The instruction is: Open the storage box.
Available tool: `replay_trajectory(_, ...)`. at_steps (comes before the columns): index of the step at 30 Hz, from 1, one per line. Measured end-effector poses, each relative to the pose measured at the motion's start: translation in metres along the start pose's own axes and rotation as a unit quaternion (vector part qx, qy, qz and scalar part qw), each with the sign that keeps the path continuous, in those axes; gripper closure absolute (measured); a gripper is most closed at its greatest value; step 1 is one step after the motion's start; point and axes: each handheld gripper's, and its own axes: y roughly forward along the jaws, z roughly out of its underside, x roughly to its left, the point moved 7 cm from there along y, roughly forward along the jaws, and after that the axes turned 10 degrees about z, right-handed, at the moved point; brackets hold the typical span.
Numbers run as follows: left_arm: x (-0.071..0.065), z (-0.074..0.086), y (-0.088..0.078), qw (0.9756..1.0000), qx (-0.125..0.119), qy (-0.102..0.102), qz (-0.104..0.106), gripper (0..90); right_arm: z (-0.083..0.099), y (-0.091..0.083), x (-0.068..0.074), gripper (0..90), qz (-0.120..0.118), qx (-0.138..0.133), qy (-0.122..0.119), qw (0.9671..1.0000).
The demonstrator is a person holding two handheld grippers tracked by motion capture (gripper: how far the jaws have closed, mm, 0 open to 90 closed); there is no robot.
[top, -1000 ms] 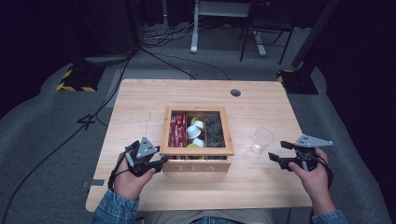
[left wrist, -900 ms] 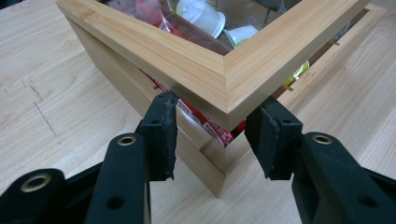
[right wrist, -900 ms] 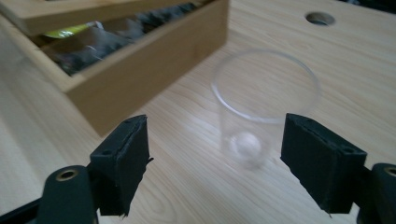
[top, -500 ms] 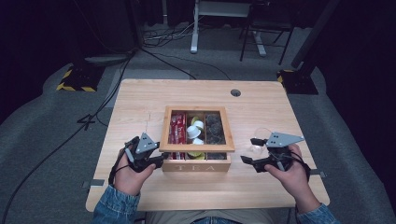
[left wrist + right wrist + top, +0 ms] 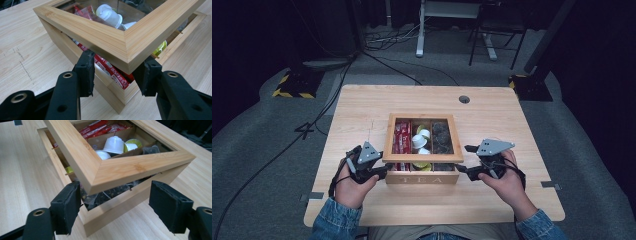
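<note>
A wooden tea box [image 5: 422,178] stands in the middle of the table, with a glass-paned, wood-framed lid [image 5: 422,159]. My left gripper [image 5: 382,170] is at the front left corner, shut on the lid's corner [image 5: 100,35], which sits raised above the box wall [image 5: 110,95]. My right gripper [image 5: 464,159] is at the front right corner. Its jaws have just been closing and stand open on either side of the lid's corner [image 5: 120,170], one pad [image 5: 170,205] still apart from the wood. Inside lie red sachets [image 5: 402,137], white capsules [image 5: 419,142] and dark tea bags [image 5: 442,137].
The light wooden table [image 5: 362,110] has a cable hole [image 5: 464,99] near its far edge. Beyond it, cables and furniture legs stand on the dark floor. Both forearms come in over the table's near edge.
My right gripper has moved left from the table's right side to the box's front right corner. My left gripper has stayed at the front left corner.
</note>
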Motion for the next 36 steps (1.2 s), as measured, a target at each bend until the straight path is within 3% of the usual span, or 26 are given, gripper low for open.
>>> replay_trajectory(9,0.0,-0.001,-0.003,0.9999,-0.009,-0.005,-0.002,53.8,-0.009,0.004,0.0,32.0,0.007,-0.013,-0.029,0.9995)
replay_trajectory(15,0.002,-0.004,-0.012,0.9991,-0.041,-0.005,-0.014,50.9,-0.017,0.0,0.001,36.3,0.014,-0.02,-0.05,0.9985)
replay_trajectory(20,0.005,-0.001,-0.02,0.9985,-0.049,-0.012,-0.023,49.4,-0.025,-0.003,-0.003,38.1,0.013,-0.024,-0.062,0.9977)
replay_trajectory(27,0.009,0.006,-0.026,0.9981,-0.049,-0.02,-0.032,49.1,-0.042,-0.009,-0.012,42.1,0.013,-0.043,-0.065,0.9969)
replay_trajectory(36,0.019,0.018,-0.025,0.9982,-0.031,-0.029,-0.042,48.2,-0.066,-0.014,-0.027,46.9,0.01,-0.067,-0.058,0.996)
